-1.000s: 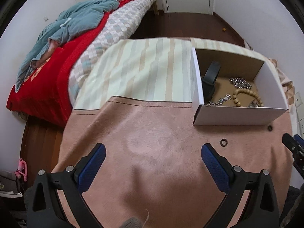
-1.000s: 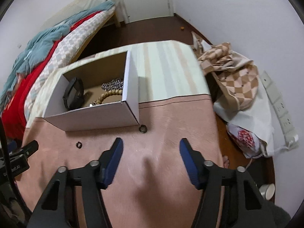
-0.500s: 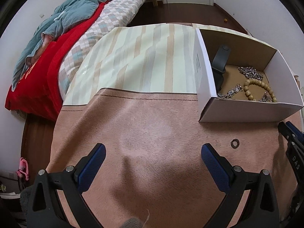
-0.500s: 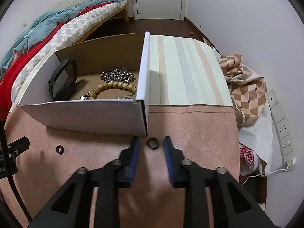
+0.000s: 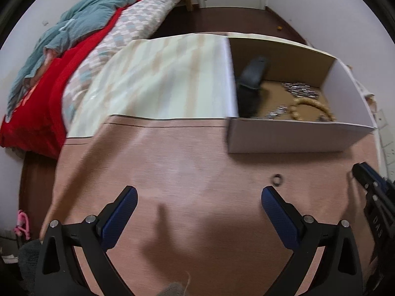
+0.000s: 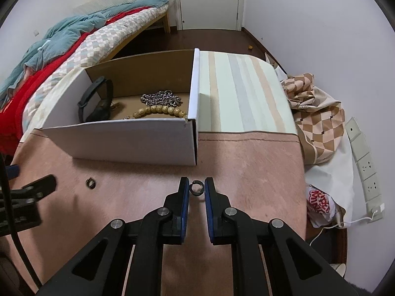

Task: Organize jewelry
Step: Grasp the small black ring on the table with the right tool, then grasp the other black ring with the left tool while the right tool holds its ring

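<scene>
A white cardboard box (image 6: 138, 143) (image 5: 291, 135) stands on the pink mat and holds a black band (image 6: 95, 101), a silver chain (image 6: 160, 98) and a wooden bead bracelet (image 6: 160, 110). A dark ring (image 6: 196, 187) sits between the fingertips of my right gripper (image 6: 196, 188), whose jaws are nearly closed around it; both pads seem to touch it. A second dark ring (image 6: 90, 183) (image 5: 277, 179) lies on the mat left of it. My left gripper (image 5: 198, 206) is open and empty, with that ring just beyond its right finger (image 5: 279, 212).
The pink mat (image 6: 246, 162) covers the near part of a striped tablecloth (image 6: 237, 93). A bed with red and teal bedding (image 5: 61, 56) lies to the left. Checked cloth (image 6: 316, 113), a bag and a power strip (image 6: 365, 157) lie off the table's right edge.
My right gripper moved forward to the ring near the box corner and narrowed from wide open to almost closed around it. The left gripper shifted closer to the other ring and stayed open.
</scene>
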{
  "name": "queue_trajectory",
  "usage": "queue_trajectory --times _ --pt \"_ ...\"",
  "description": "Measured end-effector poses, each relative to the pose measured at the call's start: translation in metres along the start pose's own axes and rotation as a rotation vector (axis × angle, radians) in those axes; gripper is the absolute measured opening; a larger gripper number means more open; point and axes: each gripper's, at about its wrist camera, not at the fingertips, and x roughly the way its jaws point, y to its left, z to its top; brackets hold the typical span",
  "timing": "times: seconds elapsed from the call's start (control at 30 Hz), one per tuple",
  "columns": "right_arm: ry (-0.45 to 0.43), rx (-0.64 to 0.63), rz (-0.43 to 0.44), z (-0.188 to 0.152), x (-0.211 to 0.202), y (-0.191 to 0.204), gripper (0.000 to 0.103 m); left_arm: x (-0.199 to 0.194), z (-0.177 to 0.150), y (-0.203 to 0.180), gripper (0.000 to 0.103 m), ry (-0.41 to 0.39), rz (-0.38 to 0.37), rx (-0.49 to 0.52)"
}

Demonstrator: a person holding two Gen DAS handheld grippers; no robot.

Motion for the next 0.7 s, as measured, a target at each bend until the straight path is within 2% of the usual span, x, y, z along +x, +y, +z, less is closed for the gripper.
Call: queue_trajectory --times 0.13,0.33,0.4,0.47,0.53,0.57,0.6,0.7 --pt "-0.003 0.033 -0.001 -0.008 -0.010 -0.008 0.013 0.005 0.000 -0.016 0.102 0.005 -0.040 0.007" --pt "0.006 0.056 -0.011 -0.013 -0.012 -0.017 0.013 0.012 0.003 -0.032 0.098 0.006 -0.060 0.015" --pt "0.005 0.060 -0.011 -0.013 -0.013 -0.019 0.013 0.015 0.004 -0.035 0.088 0.009 -0.062 0.016" --pt "0.002 0.064 -0.013 -0.012 -0.013 -0.020 0.013 0.018 0.003 -0.036 0.087 0.017 -0.061 0.015" --pt "0.000 0.067 -0.017 -0.011 -0.013 -0.021 0.013 0.019 0.003 -0.037 0.082 0.016 -0.067 0.015" --pt "-0.001 0.071 -0.018 -0.010 -0.013 -0.022 0.013 0.020 0.002 -0.038 0.072 0.016 -0.069 0.018" --pt "-0.001 0.074 -0.019 -0.010 -0.012 -0.022 0.013 0.021 0.002 -0.039 0.066 0.020 -0.073 0.023" --pt "-0.002 0.081 -0.022 -0.011 -0.012 -0.024 0.013 0.021 0.001 -0.040 0.058 0.016 -0.088 0.025"
